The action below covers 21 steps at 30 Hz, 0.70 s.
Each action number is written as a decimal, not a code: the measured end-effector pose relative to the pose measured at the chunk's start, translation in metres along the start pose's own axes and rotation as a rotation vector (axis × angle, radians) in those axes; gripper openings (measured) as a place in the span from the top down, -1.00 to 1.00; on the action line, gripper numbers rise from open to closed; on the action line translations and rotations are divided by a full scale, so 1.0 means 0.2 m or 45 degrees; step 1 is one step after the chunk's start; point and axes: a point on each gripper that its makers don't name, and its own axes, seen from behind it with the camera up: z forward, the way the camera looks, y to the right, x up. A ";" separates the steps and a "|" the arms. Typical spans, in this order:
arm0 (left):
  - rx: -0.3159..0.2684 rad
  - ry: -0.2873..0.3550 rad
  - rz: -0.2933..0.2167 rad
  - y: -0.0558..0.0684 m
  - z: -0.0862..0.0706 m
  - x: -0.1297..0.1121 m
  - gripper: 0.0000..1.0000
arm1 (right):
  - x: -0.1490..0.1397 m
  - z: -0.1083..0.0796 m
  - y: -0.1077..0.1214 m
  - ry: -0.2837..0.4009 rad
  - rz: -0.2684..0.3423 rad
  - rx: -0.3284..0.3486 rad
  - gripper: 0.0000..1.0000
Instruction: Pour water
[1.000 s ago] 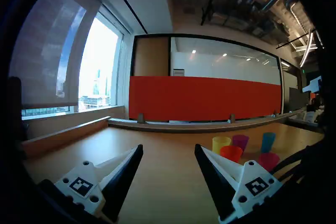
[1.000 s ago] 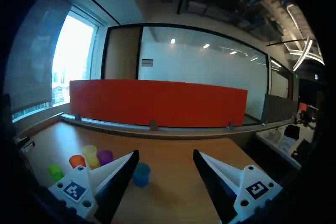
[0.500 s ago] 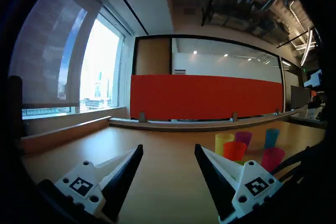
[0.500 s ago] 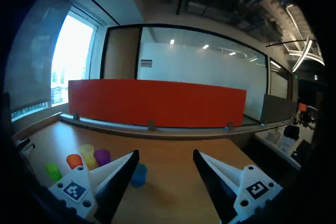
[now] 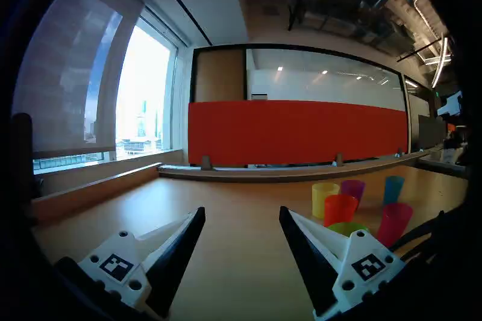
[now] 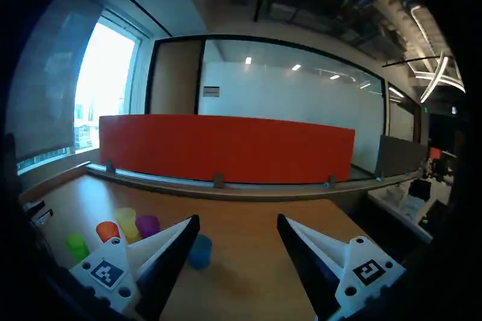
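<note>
Six small, translucent plastic cups stand upright in a cluster on the wooden desk [image 5: 241,197], on the near side of the red divider [image 5: 295,134]. The yellow cup [image 5: 325,199], purple cup [image 5: 353,189] and blue cup [image 5: 393,189] are closest to the divider. The orange cup [image 5: 339,209], green cup [image 5: 344,226] and pink cup [image 5: 394,223] stand farther from it. Their insides are hidden at this low angle, so their contents cannot be told. The left gripper [image 5: 241,209] and right gripper [image 6: 237,218] hover with jaws spread, holding nothing.

A finger [image 5: 313,255] of the left gripper [image 5: 241,210] is hiding most of the green cup [image 5: 345,227]. A finger [image 6: 162,255] of the right gripper [image 6: 237,217] is covering the blue cup's [image 6: 203,251] left side.
</note>
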 end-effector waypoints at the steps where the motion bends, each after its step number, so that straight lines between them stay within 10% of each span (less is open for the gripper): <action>1: -0.001 0.000 0.001 0.00 0.00 0.00 -0.81 | 0.00 0.00 0.00 0.000 0.001 0.001 -0.99; 21: -0.007 0.002 0.005 0.01 0.01 -0.03 -0.83 | 0.20 -0.03 -0.04 0.171 -0.014 0.042 -0.99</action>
